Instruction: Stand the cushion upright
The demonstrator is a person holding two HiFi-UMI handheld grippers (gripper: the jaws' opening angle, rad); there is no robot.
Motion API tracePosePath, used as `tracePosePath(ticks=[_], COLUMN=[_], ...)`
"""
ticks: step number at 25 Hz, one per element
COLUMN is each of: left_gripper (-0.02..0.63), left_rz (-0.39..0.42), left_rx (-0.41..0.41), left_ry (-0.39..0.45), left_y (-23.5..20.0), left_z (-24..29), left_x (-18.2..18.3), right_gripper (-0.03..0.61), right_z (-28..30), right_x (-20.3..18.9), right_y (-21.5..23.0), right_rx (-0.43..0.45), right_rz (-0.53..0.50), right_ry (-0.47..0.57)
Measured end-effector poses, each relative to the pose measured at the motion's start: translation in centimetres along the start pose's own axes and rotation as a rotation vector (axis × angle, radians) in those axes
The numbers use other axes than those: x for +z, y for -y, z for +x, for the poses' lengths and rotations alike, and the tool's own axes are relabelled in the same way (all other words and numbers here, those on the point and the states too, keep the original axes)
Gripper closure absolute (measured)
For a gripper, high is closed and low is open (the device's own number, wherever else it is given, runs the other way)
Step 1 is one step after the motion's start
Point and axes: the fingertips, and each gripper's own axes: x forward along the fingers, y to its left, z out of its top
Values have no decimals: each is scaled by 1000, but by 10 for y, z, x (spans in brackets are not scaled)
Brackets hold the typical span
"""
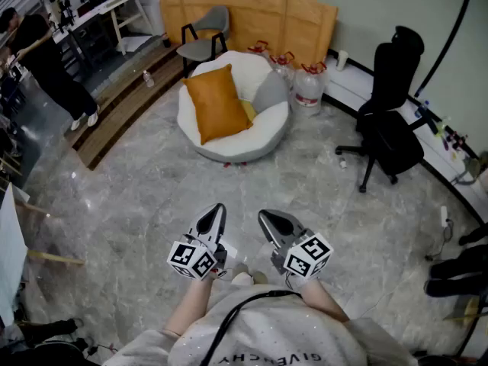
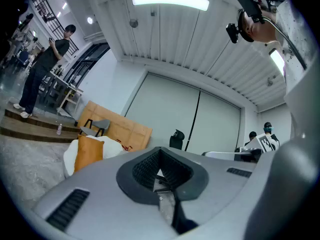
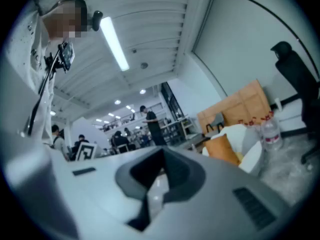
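- At the far left of the head view, a person [image 1: 46,59] in dark clothes stands beside wooden steps [image 1: 114,117]; a small bottle [image 1: 148,78] stands on the upper step.
- Further right, a grey chair [image 1: 204,38] stands in front of a sheet of brown cardboard [image 1: 259,14] that leans on the wall.
- Near the bottom edge, the left gripper [image 1: 216,210] is held level over the grey stone floor [image 1: 130,204], well apart from the seat. Its fingers are pressed together with nothing between them.
- Beyond it, the orange cushion [image 1: 216,102] lies slanted on the left half of a white beanbag seat [image 1: 229,147]. It leans back against the padded rim and does not stand upright.
- Just beside the left gripper, the right gripper [image 1: 264,218] also points level toward the seat. Its fingers are closed on each other and carry nothing.
- A grey cushion [image 1: 271,91] rests on the seat's right side, just beside the orange one.
- Clear water jugs [image 1: 309,88] with red handles stand on the floor, close against the seat's far right edge.
- At the right, a black office chair [image 1: 390,120] stands near the wall, apart from the seat.
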Motion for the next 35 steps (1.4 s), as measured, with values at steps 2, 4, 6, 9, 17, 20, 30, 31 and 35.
tracePosePath(ticks=[2, 4, 6, 9, 17, 20, 30, 31, 35], left_gripper=[589, 589, 589, 589, 589, 589, 589, 589, 589], left_rz=[8, 11, 13, 14, 11, 11, -8, -11, -16], left_rx=[2, 2, -2, -9, -4, -5, 13, 14, 9], left_ry=[5, 10, 10, 13, 55, 55, 63, 64, 64], left_y=[1, 4, 8, 13, 16, 13, -34, -43, -76], left_z=[3, 6, 9, 11, 13, 14, 48, 55, 86], left_x=[-2, -3, -4, -5, -4, -5, -5, -3, 11], right_gripper=[563, 563, 563, 563, 563, 563, 561, 561, 561], right_z=[-2, -4, -5, -7, -9, -6, 36, 44, 83], right_x=[0, 1, 1, -1, -4, -4, -2, 0, 13], right_y=[2, 3, 4, 5, 0, 3, 38, 44, 67], right_rx=[4, 7, 9, 8, 45, 45, 29, 27, 23], right_rz=[-2, -6, -7, -7, -30, -26, -1, -3, -13], right_ry=[1, 1, 0, -3, -22, -26, -46, -50, -64])
